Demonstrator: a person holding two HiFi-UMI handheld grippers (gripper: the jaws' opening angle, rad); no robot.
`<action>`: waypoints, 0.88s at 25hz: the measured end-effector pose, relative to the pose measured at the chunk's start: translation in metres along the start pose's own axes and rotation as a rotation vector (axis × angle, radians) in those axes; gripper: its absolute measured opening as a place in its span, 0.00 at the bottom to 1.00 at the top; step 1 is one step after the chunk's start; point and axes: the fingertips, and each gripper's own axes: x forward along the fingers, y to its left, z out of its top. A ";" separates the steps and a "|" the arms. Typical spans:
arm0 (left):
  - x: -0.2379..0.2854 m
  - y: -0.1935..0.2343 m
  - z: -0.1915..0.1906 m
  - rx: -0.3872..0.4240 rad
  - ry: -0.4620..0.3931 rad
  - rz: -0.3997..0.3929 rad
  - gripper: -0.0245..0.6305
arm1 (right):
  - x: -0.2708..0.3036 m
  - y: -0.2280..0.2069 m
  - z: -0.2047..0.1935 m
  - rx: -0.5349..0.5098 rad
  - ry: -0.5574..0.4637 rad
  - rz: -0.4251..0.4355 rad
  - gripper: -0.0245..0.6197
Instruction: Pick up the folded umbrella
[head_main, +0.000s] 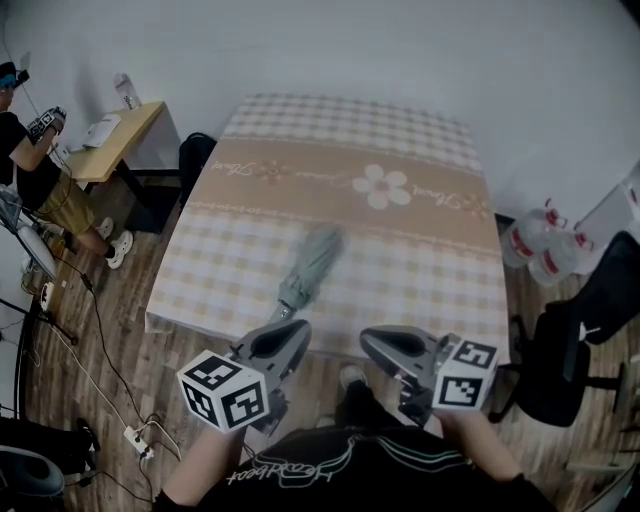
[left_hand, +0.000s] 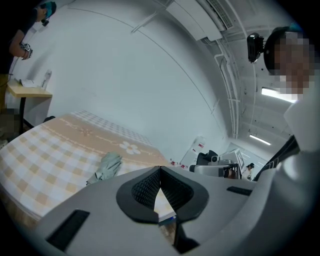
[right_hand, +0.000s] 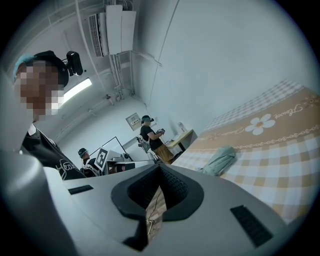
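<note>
The folded grey-green umbrella (head_main: 308, 268) lies on the checked beige tablecloth (head_main: 400, 270), near the table's front edge, handle end toward me. My left gripper (head_main: 287, 340) hangs just short of that edge, right below the umbrella's handle, jaws shut and empty. My right gripper (head_main: 383, 345) is beside it to the right, also shut with nothing held. In the left gripper view the umbrella (left_hand: 107, 166) sits left of the closed tips (left_hand: 160, 172). In the right gripper view the umbrella (right_hand: 220, 161) lies to the right of the closed tips (right_hand: 160, 170).
A wooden desk (head_main: 115, 140) stands at the back left with a person (head_main: 40, 170) beside it. A black chair (head_main: 575, 340) and water bottles (head_main: 535, 245) are to the right of the table. Cables and a power strip (head_main: 135, 437) lie on the floor at left.
</note>
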 end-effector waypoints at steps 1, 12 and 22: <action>0.005 0.003 0.001 -0.001 0.003 0.004 0.03 | 0.001 -0.005 0.002 0.003 0.002 0.000 0.05; 0.054 0.036 0.015 0.055 0.072 0.063 0.04 | 0.009 -0.061 0.031 0.032 0.021 0.001 0.05; 0.081 0.085 0.008 0.040 0.133 0.214 0.29 | 0.014 -0.101 0.040 0.075 0.023 -0.001 0.05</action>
